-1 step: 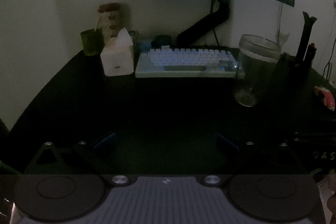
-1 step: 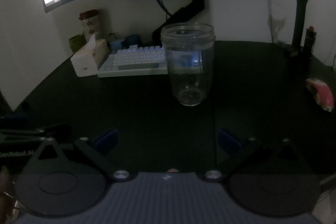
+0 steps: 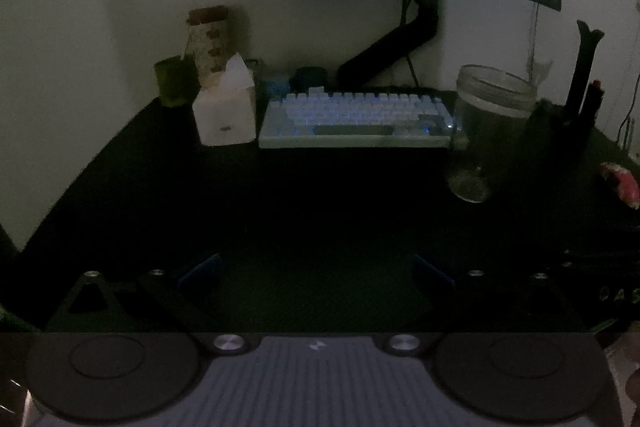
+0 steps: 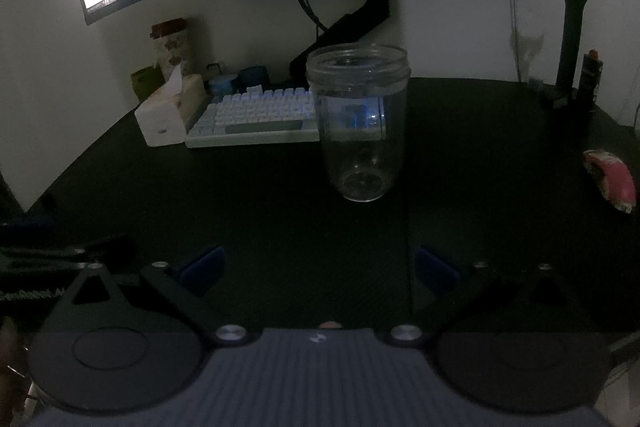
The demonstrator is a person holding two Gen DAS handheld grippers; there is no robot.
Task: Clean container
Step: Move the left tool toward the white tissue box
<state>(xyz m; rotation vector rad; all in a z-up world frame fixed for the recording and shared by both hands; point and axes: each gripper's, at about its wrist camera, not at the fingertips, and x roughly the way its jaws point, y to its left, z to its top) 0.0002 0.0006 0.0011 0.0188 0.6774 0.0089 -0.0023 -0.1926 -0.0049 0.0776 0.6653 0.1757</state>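
On the dark desk point(image 4: 280, 211), just in front of the right end of the keyboard point(image 4: 256, 119), a clear glass jar point(image 4: 358, 123) stands upright with its mouth open and no lid on it. From the right wrist view it sits dead ahead of the right hand-held gripper point(image 4: 318, 267), whose blue-padded fingers are spread wide with nothing between them. The left hand-held gripper point(image 3: 316, 273) is likewise wide apart and holds nothing; from there the jar point(image 3: 486, 131) lies off to the right, near a dark stand at the desk's back edge.

The jar looks like thick, rigid glass: probably of moderate weight, unyielding under a squeeze, smooth and therefore slippery against the pads, and breakable if it tips or drops onto the desk. Its wall tapers slightly toward a narrower, rounded base, so a grip low down would tend to slide. The better hold, I judge, is across the body just under the threaded neck, where the shoulder gives the fingers a ledge; the jaws seem open wide enough for that, though this is hard to judge. Whether the inside is dirty or already clean cannot be told in this dim light. A tissue box point(image 4: 170, 115) stands left of the keyboard, a likely source of wiping material.
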